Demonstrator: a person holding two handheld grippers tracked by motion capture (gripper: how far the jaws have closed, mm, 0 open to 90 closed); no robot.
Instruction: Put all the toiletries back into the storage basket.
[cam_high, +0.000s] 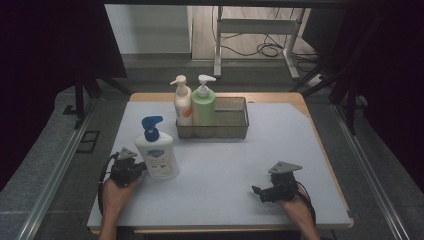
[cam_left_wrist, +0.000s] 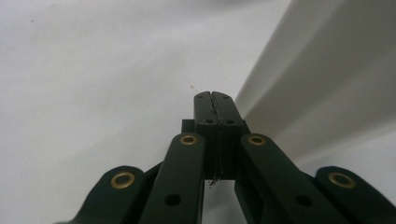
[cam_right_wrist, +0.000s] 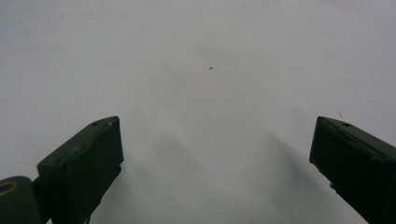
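A white pump bottle (cam_high: 157, 152) with a blue pump head stands upright on the left part of the pale mat (cam_high: 225, 160). My left gripper (cam_high: 139, 170) sits just left of its base, its jaws pressed flat together with nothing between them. In the left gripper view the shut left gripper (cam_left_wrist: 215, 100) points past the bottle's white side (cam_left_wrist: 327, 70), which rises close on the right. My right gripper (cam_high: 261, 192) is low over the mat at the front right. In the right gripper view the right gripper (cam_right_wrist: 217, 140) stands wide open over bare mat.
A dark mesh basket (cam_high: 235, 119) stands at the back middle of the table, holding a cream pump bottle (cam_high: 182, 102) and a green pump bottle (cam_high: 203, 106) at its left end. The wooden table edge (cam_high: 327, 165) runs along the right. Dark frames and rails flank both sides.
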